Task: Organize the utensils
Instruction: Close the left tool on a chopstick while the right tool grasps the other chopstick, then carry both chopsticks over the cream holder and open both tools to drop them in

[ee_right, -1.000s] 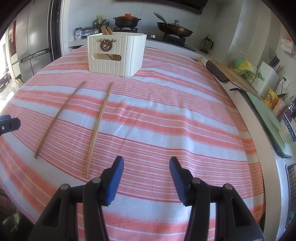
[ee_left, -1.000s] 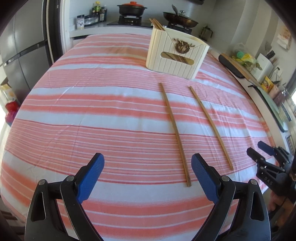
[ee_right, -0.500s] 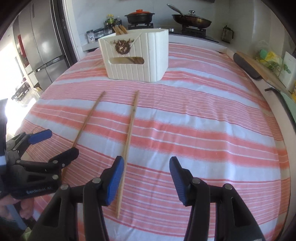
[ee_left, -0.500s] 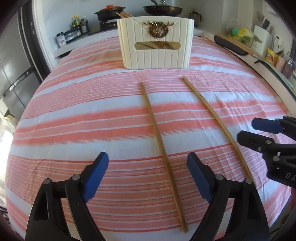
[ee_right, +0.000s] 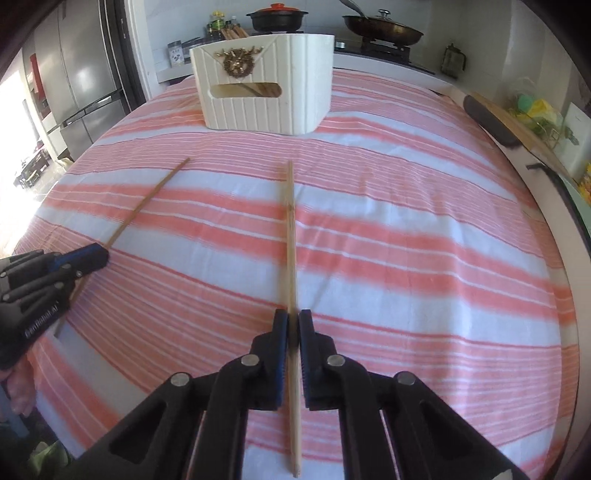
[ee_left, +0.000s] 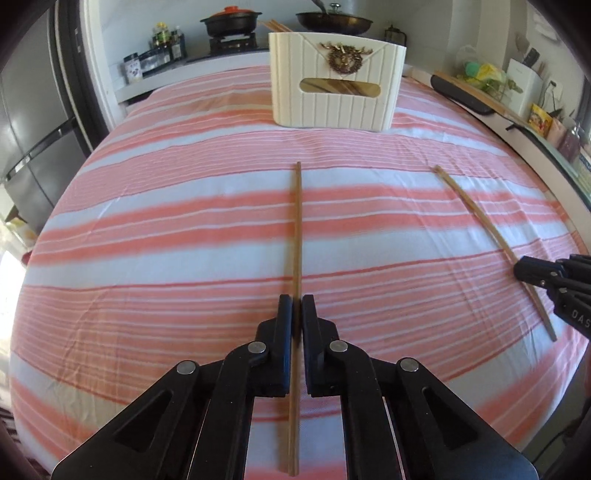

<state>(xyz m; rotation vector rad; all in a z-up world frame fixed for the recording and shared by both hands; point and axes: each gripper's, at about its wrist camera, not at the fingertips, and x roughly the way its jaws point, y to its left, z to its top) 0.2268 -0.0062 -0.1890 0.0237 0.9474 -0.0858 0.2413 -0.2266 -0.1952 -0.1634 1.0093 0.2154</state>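
Two long wooden chopsticks lie on the striped cloth, pointing toward a cream utensil box (ee_left: 336, 81) that holds more chopsticks. My left gripper (ee_left: 296, 306) is shut on the left chopstick (ee_left: 296, 229), near its near end. My right gripper (ee_right: 292, 321) is shut on the right chopstick (ee_right: 291, 236), also near its near end. Each view shows the other chopstick off to the side, the right chopstick in the left wrist view (ee_left: 476, 218) and the left chopstick in the right wrist view (ee_right: 147, 199), with the other gripper on it. The box also shows in the right wrist view (ee_right: 266, 88).
The table wears a pink and white striped cloth (ee_left: 184, 240). Behind it a counter holds a black pot (ee_left: 231, 22), a pan (ee_left: 334, 20) and spice jars (ee_left: 155, 55). A fridge (ee_left: 33, 122) stands at the left, a cutting board (ee_left: 469, 94) at the right.
Both grippers have moved forward and down over the chopsticks and have closed from wide open onto one chopstick each.
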